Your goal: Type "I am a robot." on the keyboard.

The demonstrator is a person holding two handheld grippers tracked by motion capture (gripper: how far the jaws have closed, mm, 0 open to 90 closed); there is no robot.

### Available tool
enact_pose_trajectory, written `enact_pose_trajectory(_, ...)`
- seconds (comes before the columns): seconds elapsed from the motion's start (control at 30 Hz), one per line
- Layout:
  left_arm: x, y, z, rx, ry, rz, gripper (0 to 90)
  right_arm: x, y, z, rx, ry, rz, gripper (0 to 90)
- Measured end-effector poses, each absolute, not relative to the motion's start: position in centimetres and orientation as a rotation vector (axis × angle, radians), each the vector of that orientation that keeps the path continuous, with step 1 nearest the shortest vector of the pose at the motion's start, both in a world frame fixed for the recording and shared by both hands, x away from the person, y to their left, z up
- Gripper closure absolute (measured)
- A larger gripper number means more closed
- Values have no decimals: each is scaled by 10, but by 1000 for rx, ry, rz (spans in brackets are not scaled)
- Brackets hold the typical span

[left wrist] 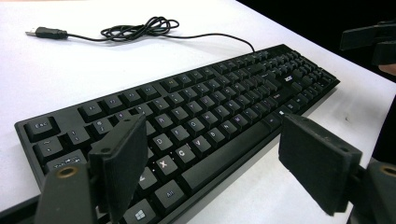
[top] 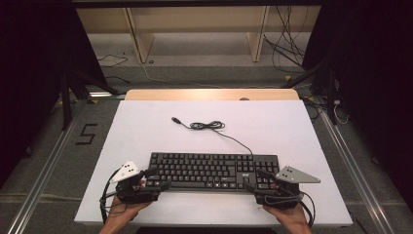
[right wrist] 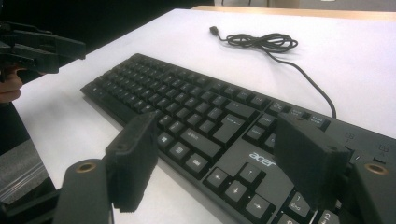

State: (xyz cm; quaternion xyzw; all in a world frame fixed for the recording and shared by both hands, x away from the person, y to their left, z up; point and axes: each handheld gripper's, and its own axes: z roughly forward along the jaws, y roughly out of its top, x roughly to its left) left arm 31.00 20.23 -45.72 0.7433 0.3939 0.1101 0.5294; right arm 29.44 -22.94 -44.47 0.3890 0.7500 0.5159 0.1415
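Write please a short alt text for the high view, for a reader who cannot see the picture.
A black keyboard lies near the front edge of a white table, with a person's left gripper at its left end and right gripper at its right end, both with open jaws. Its cable, partly coiled, runs across the table behind it and ends in a loose plug.

Flat black plastic keyboard (top: 214, 170) with white key legends, black coiled cable (top: 207, 126) beyond it, on the white tabletop (top: 146, 122).

The keyboard (left wrist: 196, 126) runs off the bottom edge (near corner unseen); key legends farther off blur.
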Motion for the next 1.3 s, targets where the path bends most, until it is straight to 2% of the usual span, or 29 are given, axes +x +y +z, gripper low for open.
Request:
enact_pose_trajectory(0.63,311,202,-458,1779,953,267,235,297,-225,-445,1130,2172,1483,321)
enact_pose_trajectory(1.0,315,205,-460,1787,1007,288,249,315,-191,-445,1098,2257,1463,331)
enact_pose_trajectory(1.2,315,205,-460,1787,1007,288,249,315,-191,-445,1098,2257,1463,338)
enact_pose_trajectory(1.23,327,220,-469,1804,1163,306,249,315,-191,-445,1098,2257,1463,338)
enact_pose_trajectory(1.27,327,220,-469,1804,1163,306,525,315,-191,-445,1098,2257,1463,338)
enact_pose_trajectory(1.3,327,220,-469,1804,1163,306,525,355,-133,-443,1078,2371,1424,338)
